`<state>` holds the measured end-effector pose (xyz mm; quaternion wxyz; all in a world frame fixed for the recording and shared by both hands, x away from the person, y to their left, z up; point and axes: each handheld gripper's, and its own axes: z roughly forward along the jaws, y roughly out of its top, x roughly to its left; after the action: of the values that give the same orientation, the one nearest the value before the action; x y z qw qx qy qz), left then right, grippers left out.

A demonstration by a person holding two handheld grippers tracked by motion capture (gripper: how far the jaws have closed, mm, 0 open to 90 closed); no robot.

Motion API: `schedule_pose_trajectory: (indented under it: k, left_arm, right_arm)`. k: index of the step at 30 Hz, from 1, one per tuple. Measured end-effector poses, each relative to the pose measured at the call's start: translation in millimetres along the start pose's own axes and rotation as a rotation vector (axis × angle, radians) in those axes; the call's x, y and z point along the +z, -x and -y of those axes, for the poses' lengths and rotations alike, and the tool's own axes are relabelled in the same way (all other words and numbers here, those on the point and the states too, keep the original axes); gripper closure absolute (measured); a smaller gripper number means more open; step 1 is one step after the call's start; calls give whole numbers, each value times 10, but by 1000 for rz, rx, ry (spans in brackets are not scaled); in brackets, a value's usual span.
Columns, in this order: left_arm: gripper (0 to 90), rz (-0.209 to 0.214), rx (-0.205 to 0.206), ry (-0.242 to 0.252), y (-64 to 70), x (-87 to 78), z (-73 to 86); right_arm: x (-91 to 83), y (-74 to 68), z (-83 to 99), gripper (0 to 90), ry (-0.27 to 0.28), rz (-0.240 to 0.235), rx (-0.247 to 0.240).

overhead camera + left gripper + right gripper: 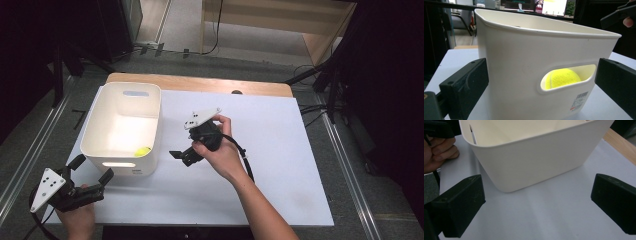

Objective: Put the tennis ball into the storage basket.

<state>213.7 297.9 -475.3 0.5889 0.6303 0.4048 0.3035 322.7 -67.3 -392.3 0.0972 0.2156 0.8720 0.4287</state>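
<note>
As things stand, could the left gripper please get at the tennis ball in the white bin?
Probably not directly: the left gripper, fingers open, faces the white bin from outside, and its wall stands before the tennis ball. The handle slot looks too narrow; over the rim seems free.

One white bin (97, 125); one yellow tennis ball (143, 151); two hand-held grippers: left hand-held gripper (91, 170), right hand-held gripper (180, 156).
</note>
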Motion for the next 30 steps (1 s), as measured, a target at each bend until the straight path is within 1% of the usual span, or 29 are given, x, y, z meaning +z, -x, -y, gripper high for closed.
schedule_pose_trajectory:
  k: [6,9,12,19,30]
  left_arm:
    - [0,1,1,-1,3,3,0]
    - [0,1,1,-1,3,3,1]
    - [0,0,0,-1,4,4,1]
    - [0,1,0,-2,4,4,2]
    - [0,-1,2,-6,4,6,2]
  right_arm:
    - [-22,39,143,0,7,11,27]
    - [-37,48,211,0,9,16,48]
    - [-56,62,277,0,15,17,53]
    - [-99,92,436,0,26,34,85]
    - [-148,133,663,0,28,52,115]
